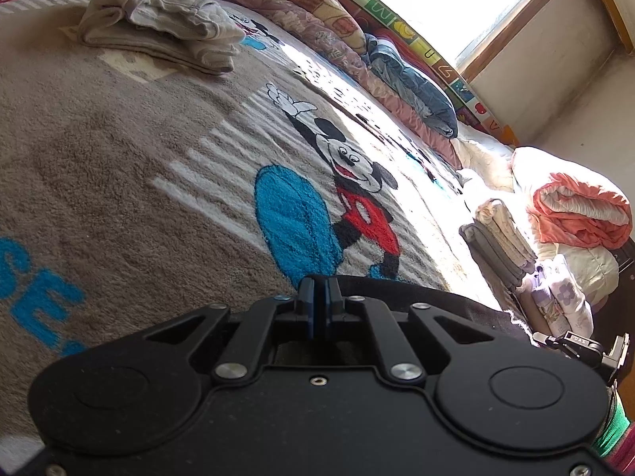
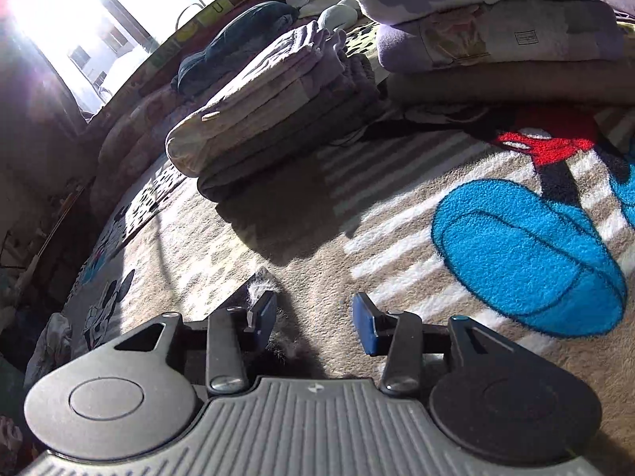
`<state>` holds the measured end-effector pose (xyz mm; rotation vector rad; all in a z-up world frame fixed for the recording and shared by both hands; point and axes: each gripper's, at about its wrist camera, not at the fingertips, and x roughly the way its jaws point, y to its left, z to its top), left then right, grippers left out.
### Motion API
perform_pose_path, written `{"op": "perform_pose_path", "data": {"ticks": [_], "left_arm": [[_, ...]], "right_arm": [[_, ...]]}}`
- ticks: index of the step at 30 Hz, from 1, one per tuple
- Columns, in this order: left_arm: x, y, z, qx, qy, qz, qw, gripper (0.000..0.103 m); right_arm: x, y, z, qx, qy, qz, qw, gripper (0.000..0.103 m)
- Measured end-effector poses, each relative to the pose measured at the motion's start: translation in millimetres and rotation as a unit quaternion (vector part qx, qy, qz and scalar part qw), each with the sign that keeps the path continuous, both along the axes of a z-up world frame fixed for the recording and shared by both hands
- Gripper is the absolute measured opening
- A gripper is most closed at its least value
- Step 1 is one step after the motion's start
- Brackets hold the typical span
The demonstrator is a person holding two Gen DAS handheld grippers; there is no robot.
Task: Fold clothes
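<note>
— Left gripper (image 1: 320,301)? 
— Jaws clenched, nothing visibly between them. Right gripper (image 2: 313,317) spread wide over the bed blanket (image 2: 278,238).
— Clothes? 
— Folded stack (image 2: 274,111) ahead; rumpled cream garment (image 1: 158,27) far off. Between items, likely.

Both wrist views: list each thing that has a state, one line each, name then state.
left gripper: jaws shut, nothing visibly held
right gripper: jaws open, empty, low over the blanket
white garment: loosely folded, rumpled, lying on the blanket
stack of clothes: folded, piled neatly
cartoon blanket: spread flat
orange quilt: bunched, not folded
</note>
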<state>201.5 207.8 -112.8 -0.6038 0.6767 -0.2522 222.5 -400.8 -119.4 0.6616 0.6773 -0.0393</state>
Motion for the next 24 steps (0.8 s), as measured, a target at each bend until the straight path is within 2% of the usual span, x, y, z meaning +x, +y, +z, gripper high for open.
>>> {"op": "perform_pose_path", "data": {"ticks": [3,6,8,9,10,13,17,18,19,21,24], "left_arm": [[1.5,2.2,-0.4,-0.013,0.004,-0.005,0.9999,0.004],[2.7,0.0,-1.7,-0.012,0.007,-0.009,0.9999,0.007],[2.1,-5.2,0.9,0.006,-0.003,-0.008,0.9999,0.007],[1.8,-7.7,2.3,0.015,-0.008,-0.008,0.9998,0.006],[1.6,-10.2,3.5,0.024,-0.013,-0.008,0.9996,0.003],[4.1,-9.0,2.6,0.021,-0.009,-0.005,0.9997,0.003],[7.5,-7.4,1.4,0.018,-0.004,0.000,0.9998,0.003],[8.3,-7.0,1.1,0.017,-0.002,0.001,0.9999,0.003],[9.1,-6.7,0.8,0.016,-0.001,0.002,0.9999,0.004],[10.8,-5.9,0.2,0.014,0.002,0.005,0.9999,0.005],[13.3,-4.7,-0.7,0.011,0.006,0.008,0.9999,0.006]], "right_arm": [[6.3,9.0,1.3,-0.009,-0.006,0.038,0.999,0.066],[21.8,19.3,-1.1,-0.015,0.003,0.077,0.997,0.064],[27.5,25.1,0.2,-0.019,0.000,0.087,0.996,0.027],[29.8,27.8,1.2,-0.020,-0.002,0.091,0.996,0.014],[32.1,30.6,2.3,-0.022,-0.004,0.094,0.995,0.013],[32.3,20.4,11.0,-0.010,-0.035,0.060,0.998,0.010],[42.9,19.6,0.2,-0.052,0.020,0.060,0.997,0.011],[40.3,21.5,3.3,-0.071,0.019,0.056,0.996,0.017],[34.3,24.2,11.0,-0.095,0.006,0.046,0.994,0.033],[22.1,33.1,27.3,-0.143,-0.027,0.039,0.989,0.049],[10.3,74.6,48.2,-0.176,-0.072,0.135,0.972,0.049]]}}
